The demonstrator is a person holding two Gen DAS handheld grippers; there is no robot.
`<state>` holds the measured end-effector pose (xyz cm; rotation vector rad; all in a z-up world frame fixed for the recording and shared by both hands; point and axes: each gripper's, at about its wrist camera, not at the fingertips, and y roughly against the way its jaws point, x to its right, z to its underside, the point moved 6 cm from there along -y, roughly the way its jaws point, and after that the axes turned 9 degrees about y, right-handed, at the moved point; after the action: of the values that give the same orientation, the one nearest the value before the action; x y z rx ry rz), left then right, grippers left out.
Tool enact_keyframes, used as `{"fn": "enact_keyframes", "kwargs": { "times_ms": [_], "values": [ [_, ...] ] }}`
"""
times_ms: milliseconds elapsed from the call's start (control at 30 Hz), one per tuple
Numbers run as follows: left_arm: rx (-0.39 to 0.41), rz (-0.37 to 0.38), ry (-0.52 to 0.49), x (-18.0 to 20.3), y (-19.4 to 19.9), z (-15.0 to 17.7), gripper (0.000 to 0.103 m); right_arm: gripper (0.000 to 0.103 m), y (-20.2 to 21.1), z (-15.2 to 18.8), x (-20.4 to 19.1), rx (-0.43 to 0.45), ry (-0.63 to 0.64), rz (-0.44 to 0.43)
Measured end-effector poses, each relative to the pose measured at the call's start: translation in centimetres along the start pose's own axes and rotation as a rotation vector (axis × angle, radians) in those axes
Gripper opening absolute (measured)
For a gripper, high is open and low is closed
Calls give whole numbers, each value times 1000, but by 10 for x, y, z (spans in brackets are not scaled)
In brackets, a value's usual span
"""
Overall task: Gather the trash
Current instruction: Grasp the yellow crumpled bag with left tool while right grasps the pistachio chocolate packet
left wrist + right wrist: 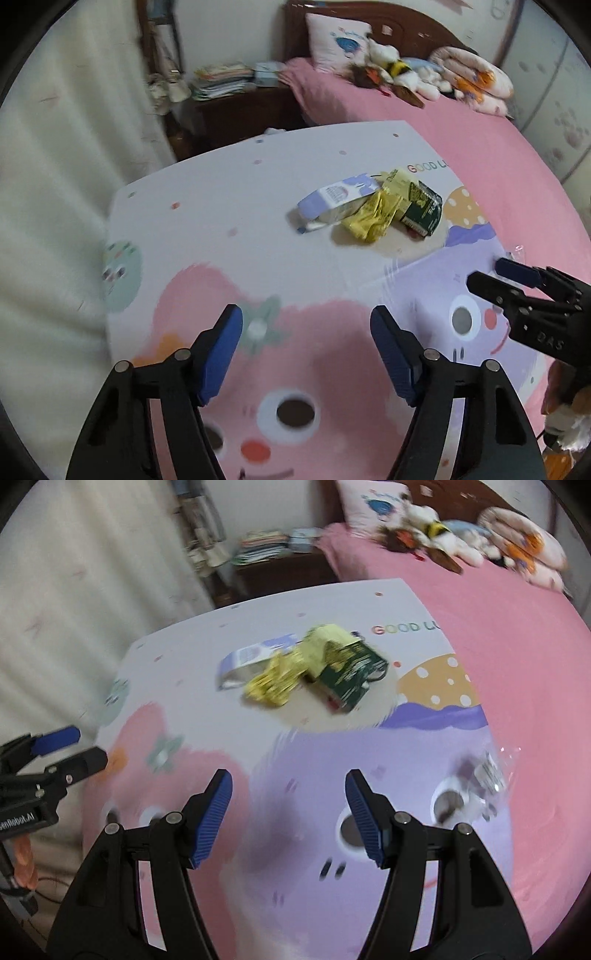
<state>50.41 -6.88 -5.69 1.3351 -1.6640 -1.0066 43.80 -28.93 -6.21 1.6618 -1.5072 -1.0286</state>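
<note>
The pink bed (461, 147) fills the right and far side of the scene, and on it lies the printed cartoon board serving as the counter (221, 206), which carries the trash. Far behind, at the headboard, sit a pillow (334, 38) and a heap of soft toys (399, 74); a dark bedside cabinet (236, 110) with stacked books stands at the far left. None of these lie in the way.

The trash sits as one tight cluster toward the far right of the counter: a lilac-and-white carton (332, 203) on its side at left, a crumpled yellow wrapper (373, 218) in the middle, and a dark green carton (424, 210) at right, all touching or overlapping. A clear plastic wrapper (487, 775) lies apart, near the counter's right edge, and is easy to miss against the purple print.

The left hand-held gripper (306, 347) and right hand-held gripper (288, 812) both stand partly open and hold nothing, hovering over the near part of the counter, well short of the pile. No bin or bag is in view.

The step in hand looks like the reach. Taking the outer cartons first, one per side, should avoid the jaws crowding each other. The yellow wrapper will likely crush; pinch it low. The carton may slide on the smooth board.
</note>
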Motion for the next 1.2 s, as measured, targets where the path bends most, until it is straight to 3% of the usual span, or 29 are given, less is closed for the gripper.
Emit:
{"fn": "enact_keyframes", "kwargs": {
  "times_ms": [167, 333, 667, 800, 867, 1200],
  "values": [
    [-37, 60, -120, 36, -56, -41, 74, 61, -38, -30, 33, -14, -29, 62],
    [-70, 75, -196, 78, -112, -64, 74, 70, -67, -57, 56, -26, 20, 89],
    [-157, 89, -254, 112, -189, -71, 58, 76, -122, -96, 78, -98, 148, 43],
    [-159, 118, -235, 116, -198, -72, 43, 77, -144, -102, 81, -145, 170, -15],
    [-149, 139, -226, 118, -195, -73, 30, 78, -154, -104, 80, -168, 177, -51],
    [-141, 158, -146, 107, -170, -61, 28, 81, -170, -101, 66, -188, 239, -48]
  ]
}}
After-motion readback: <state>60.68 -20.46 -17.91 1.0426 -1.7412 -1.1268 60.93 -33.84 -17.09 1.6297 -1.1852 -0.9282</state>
